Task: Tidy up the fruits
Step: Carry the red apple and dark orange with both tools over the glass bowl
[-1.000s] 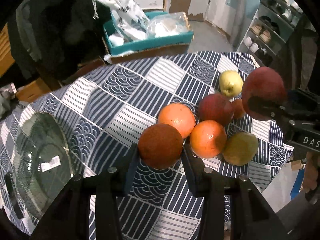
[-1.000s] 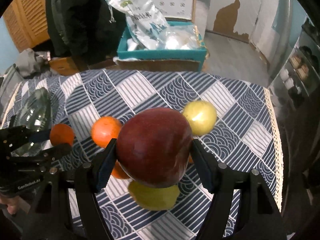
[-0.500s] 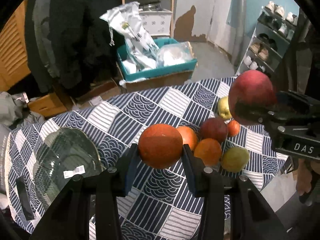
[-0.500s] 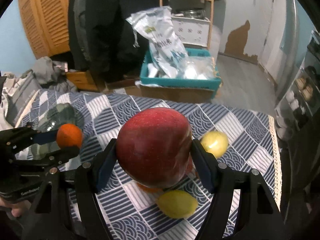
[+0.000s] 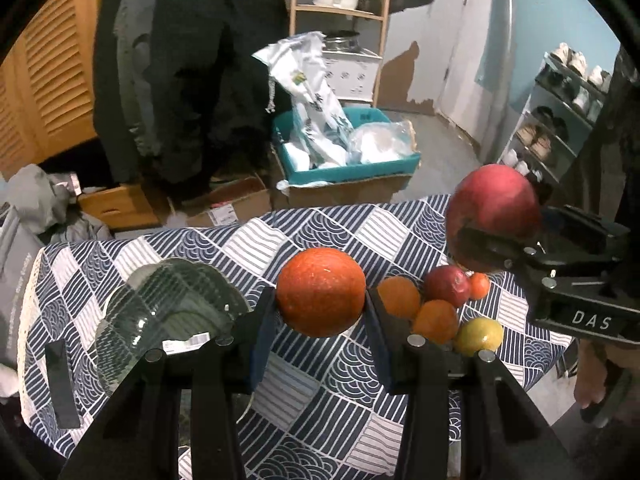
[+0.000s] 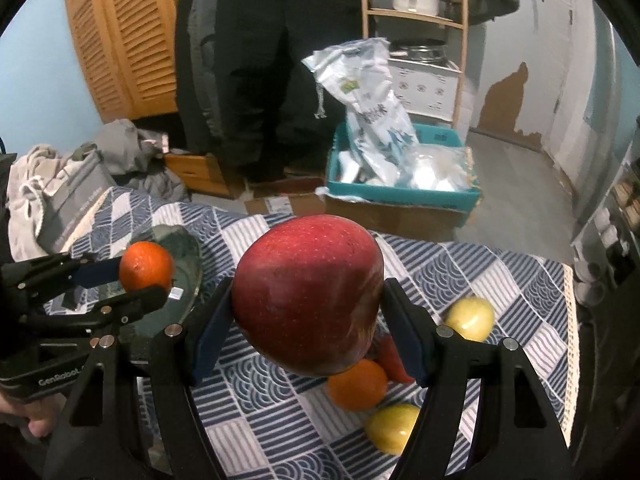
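In your left wrist view, your left gripper (image 5: 320, 316) was clamped on an orange (image 5: 321, 292) held above the patterned tablecloth (image 5: 320, 232), beside the glass bowl (image 5: 168, 312). In your right wrist view, your right gripper (image 6: 306, 332) gripped a large red apple (image 6: 308, 296) over the remaining fruit pile (image 6: 356, 384), clear of the cloth.

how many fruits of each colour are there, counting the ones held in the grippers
orange fruit: 4, one in the left gripper, three on the table at
red fruit: 2, one in the right gripper, one on the table
yellow fruit: 2, both on the table
total: 8
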A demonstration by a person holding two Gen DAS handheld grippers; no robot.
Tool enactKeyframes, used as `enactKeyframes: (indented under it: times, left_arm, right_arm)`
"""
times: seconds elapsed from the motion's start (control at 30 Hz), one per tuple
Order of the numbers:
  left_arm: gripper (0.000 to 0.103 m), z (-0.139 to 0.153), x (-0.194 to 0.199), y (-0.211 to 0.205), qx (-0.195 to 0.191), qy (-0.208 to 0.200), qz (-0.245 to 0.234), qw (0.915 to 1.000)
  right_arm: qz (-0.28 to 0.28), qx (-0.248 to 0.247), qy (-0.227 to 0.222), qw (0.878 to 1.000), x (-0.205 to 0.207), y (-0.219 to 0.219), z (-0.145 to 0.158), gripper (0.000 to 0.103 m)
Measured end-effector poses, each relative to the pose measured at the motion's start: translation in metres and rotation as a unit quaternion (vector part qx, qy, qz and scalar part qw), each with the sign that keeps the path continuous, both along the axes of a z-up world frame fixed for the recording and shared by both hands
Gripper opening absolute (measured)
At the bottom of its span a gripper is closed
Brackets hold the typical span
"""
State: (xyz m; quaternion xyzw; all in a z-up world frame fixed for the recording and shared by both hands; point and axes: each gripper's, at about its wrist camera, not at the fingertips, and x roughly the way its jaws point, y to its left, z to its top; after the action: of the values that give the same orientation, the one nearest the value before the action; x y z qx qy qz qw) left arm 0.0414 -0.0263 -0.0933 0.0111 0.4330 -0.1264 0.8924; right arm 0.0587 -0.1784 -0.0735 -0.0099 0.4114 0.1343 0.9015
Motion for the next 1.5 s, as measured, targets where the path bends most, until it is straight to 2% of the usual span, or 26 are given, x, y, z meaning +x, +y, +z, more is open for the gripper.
enactKeyframes:
  times: [0.37, 0.8, 1.1, 1.23, 1.5]
  left_arm:
    - [0.044, 0.005, -0.003, 0.042, -0.004, -0.008, 0.042, 0.9991]
    - [0.044, -0.015, -0.005, 0.108, -0.015, 0.015, 0.105, 0.9943]
    - [0.044, -0.043, 0.0, 0.146, -0.007, 0.044, 0.143, 0.9888]
    - [0.044, -0.065, 0.002, 0.16, 0.001, 0.065, 0.156, 0.9856]
    - [0.044, -0.101, 0.005, 0.182, -0.006, 0.112, 0.177, 0.9778]
  right_arm:
    - [0.035, 0.009, -0.001, 0.999, 0.014, 0.049, 0.008, 0.072]
    - [0.084, 0.013, 0.019, 0.996, 0.036, 0.116, -0.007, 0.072]
    - [0.112, 0.02, 0.061, 0.992, 0.059, 0.161, -0.038, 0.072]
    - [0.124, 0.017, 0.087, 0.988, 0.067, 0.182, -0.06, 0.072]
    - [0.143, -0.001, 0.133, 0.981, 0.073, 0.208, -0.105, 0.072]
